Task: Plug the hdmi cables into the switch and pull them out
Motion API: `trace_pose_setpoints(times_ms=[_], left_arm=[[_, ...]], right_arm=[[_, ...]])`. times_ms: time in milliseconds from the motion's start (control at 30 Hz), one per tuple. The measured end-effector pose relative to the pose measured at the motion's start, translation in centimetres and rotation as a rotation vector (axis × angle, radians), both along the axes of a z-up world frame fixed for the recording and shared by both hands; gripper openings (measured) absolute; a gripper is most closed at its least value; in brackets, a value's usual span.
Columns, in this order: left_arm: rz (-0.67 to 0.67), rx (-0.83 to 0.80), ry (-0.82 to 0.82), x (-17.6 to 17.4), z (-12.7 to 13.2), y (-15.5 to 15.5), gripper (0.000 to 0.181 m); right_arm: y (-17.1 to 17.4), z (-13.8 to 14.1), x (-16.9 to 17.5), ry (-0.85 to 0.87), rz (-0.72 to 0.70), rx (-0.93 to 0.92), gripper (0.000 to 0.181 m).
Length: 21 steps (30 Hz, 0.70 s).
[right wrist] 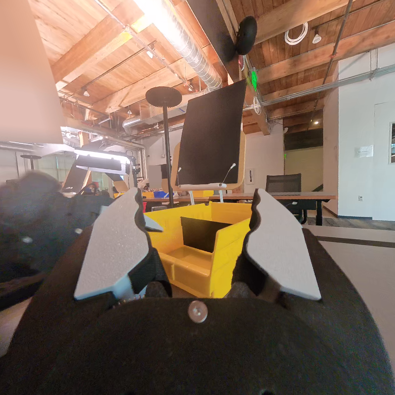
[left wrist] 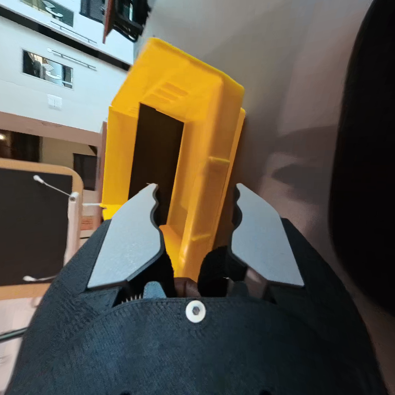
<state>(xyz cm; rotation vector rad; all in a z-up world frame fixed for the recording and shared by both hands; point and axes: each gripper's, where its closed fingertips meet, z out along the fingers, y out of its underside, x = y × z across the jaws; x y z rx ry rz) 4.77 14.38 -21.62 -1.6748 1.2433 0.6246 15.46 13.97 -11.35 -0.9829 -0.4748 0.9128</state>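
Observation:
No HDMI cable or switch shows in either view. A yellow plastic bin (left wrist: 192, 111) with a black divider (left wrist: 156, 149) stands on the table. The left wrist view is rolled sideways. My left gripper (left wrist: 195, 188) is open, with the bin's front corner and side wall between its fingers; I cannot tell whether they touch it. In the right wrist view the same bin (right wrist: 192, 260) sits just ahead, and my right gripper (right wrist: 197, 191) is open and empty in front of its low front lip. The left gripper's grey fingertip (right wrist: 154, 225) shows at the bin's left wall.
The grey-brown table top (right wrist: 363, 267) lies to the right of the bin. A black board on a wooden-framed stand (right wrist: 210, 139) rises behind the bin, next to a black pole lamp (right wrist: 166, 149). A dark blurred shape (left wrist: 367, 171) fills the left view's right edge.

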Motion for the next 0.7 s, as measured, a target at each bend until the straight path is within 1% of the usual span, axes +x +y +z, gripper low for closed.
trace_pose_setpoints(times_ms=[67,100,167,233,267,300,333,400,433,467,533,633,700], left_arm=[[0.010,0.017,-0.165,-0.9,1.6,-2.3,0.067],[0.034,0.034,-0.241,-1.9,2.4,-3.4,0.067],[0.129,0.063,-0.363,-5.5,3.3,-5.6,0.067],[0.265,0.076,-0.425,-10.5,3.1,-7.9,0.066],[0.337,0.074,-0.441,-13.3,2.6,-9.1,0.067],[0.400,0.063,-0.451,-15.9,2.1,-10.3,0.067],[0.453,0.049,-0.456,-18.3,1.6,-11.5,0.067],[0.534,0.005,-0.430,-22.4,0.8,-13.4,0.067],[0.560,-0.029,-0.409,-24.0,0.3,-14.2,0.067],[0.576,-0.057,-0.393,-25.3,-0.1,-14.7,0.067],[0.578,-0.126,-0.374,-26.9,-1.0,-15.3,0.067],[0.585,-0.206,-0.344,-28.6,-2.4,-15.4,0.066],[0.594,-0.262,-0.322,-29.4,-3.5,-15.4,0.061]], right_arm=[[0.0,0.0,0.1,0.005,0.003,-0.003,0.097],[-0.1,0.0,0.0,0.003,0.010,0.003,0.096],[-0.9,0.1,-0.5,-0.018,0.044,0.036,0.093],[-1.9,-0.1,-1.3,-0.081,0.082,0.083,0.086],[-2.4,-0.6,-2.1,-0.160,0.105,0.099,0.076],[-2.8,-1.6,-3.2,-0.297,0.132,0.097,0.063],[-2.7,-3.0,-4.3,-0.464,0.143,0.062,0.060],[-2.4,-6.0,-6.3,-0.770,0.186,-0.062,0.080],[-2.6,-7.3,-7.3,-0.892,0.230,-0.121,0.092],[-2.7,-8.4,-8.2,-0.995,0.264,-0.172,0.097],[-1.9,-9.9,-9.7,-1.155,0.255,-0.218,0.100],[0.5,-12.1,-11.0,-1.371,0.157,-0.243,0.101],[0.9,-14.4,-11.0,-1.530,0.181,-0.335,0.100]])
